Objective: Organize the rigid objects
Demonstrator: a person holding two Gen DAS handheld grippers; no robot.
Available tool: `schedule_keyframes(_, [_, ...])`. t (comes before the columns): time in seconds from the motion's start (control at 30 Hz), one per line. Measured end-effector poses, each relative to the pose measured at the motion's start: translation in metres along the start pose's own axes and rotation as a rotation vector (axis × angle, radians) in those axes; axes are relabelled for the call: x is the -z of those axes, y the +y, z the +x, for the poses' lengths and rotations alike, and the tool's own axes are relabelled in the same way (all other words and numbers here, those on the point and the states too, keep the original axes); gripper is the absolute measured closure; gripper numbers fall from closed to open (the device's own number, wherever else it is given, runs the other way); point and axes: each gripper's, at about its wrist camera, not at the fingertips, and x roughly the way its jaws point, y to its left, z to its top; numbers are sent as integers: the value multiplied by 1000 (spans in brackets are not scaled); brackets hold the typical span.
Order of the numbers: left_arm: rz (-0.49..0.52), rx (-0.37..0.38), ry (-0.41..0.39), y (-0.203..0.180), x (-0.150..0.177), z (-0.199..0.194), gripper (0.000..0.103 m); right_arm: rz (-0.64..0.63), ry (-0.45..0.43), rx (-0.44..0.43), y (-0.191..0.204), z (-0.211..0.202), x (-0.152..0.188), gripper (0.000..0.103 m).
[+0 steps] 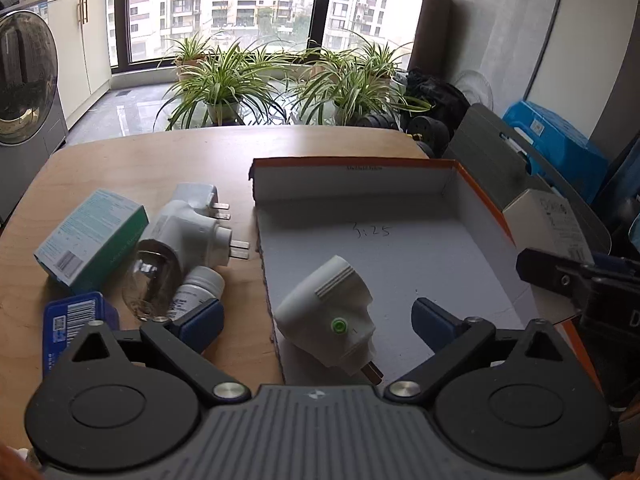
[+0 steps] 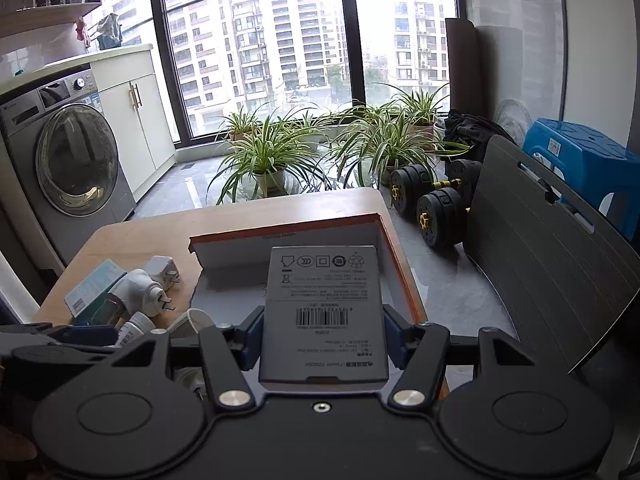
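Observation:
A shallow white box with an orange rim (image 1: 480,200) lies on the wooden table. In it rests a white plug adapter with a green dot (image 1: 332,312), tilted on its side. My left gripper (image 1: 318,318) stands wide open around the adapter, its blue pads clear of it on both sides. My right gripper (image 2: 324,336) is shut on a grey power-adapter carton (image 2: 324,304), held above the box's near right part (image 2: 394,252). Left of the box lies a pile: a teal carton (image 1: 92,236), white travel adapters (image 1: 188,228), a glass bulb (image 1: 152,280), a small white bottle (image 1: 196,292) and a blue carton (image 1: 76,320).
The table's far edge (image 1: 240,132) curves before potted plants (image 2: 264,156) on the floor. Right of the table stand a grey chair back (image 2: 540,248), black dumbbells (image 2: 436,208) and a blue stool (image 2: 588,160). A washing machine (image 2: 72,160) stands at the left.

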Motion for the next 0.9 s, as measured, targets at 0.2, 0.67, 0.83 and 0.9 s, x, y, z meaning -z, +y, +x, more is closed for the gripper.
schedule_keyframes(0.2, [-1, -25, 66, 2, -1, 40, 36, 1, 18, 5, -5, 6, 2, 32])
schedule_keyframes(0.67, [37, -16, -101, -20, -39, -4, 37, -23, -31, 2, 2, 8, -25, 32])
schedule_keyframes(0.83, [30, -24, -137, -23, -50, -18, 37, -39, -58, 8, 5, 3, -39, 32])
schedule_keyframes(0.9, [24, -23, -145, -23, -52, -21, 37, -46, -61, 12, 5, 1, -43, 32])
